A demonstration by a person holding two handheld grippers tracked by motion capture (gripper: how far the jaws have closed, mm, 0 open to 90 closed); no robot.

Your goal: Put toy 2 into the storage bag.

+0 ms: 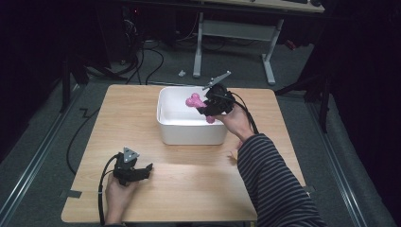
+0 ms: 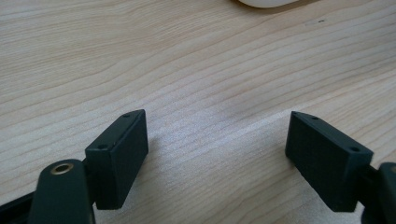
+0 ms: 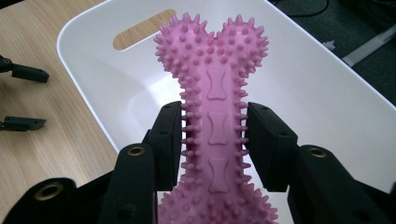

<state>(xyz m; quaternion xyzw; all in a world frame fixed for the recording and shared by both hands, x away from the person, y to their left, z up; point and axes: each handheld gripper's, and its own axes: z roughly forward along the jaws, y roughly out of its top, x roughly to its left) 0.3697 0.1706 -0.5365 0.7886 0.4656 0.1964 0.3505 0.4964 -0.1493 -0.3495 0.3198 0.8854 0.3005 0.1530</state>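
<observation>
You are in the carrying step: your right gripper is clamped on the narrow middle of the pink bone-shaped chew toy, its two black jaws pressing on the spiked shaft from either side, and the toy hangs over the open white tub near the middle of the wooden table. In the high view the same right gripper sits above the tub's right-hand rim, with the toy poking out toward the tub's inside and clear of the floor of it. In the right gripper view one knobbed end of the toy points toward the wall of the tub that has the handle slot. Your left gripper rests low over bare tabletop near your edge of the table, jaws spread wide with nothing between them, well apart from the tub; in the high view it lies at the lower left. The next move, as I judge it, calls for you to lower the toy until it is down inside the walls, then let the jaws go and lift straight out. Keep the knobbed ends from catching on the rim, since the soft spikes may cling to the pads as you release.
</observation>
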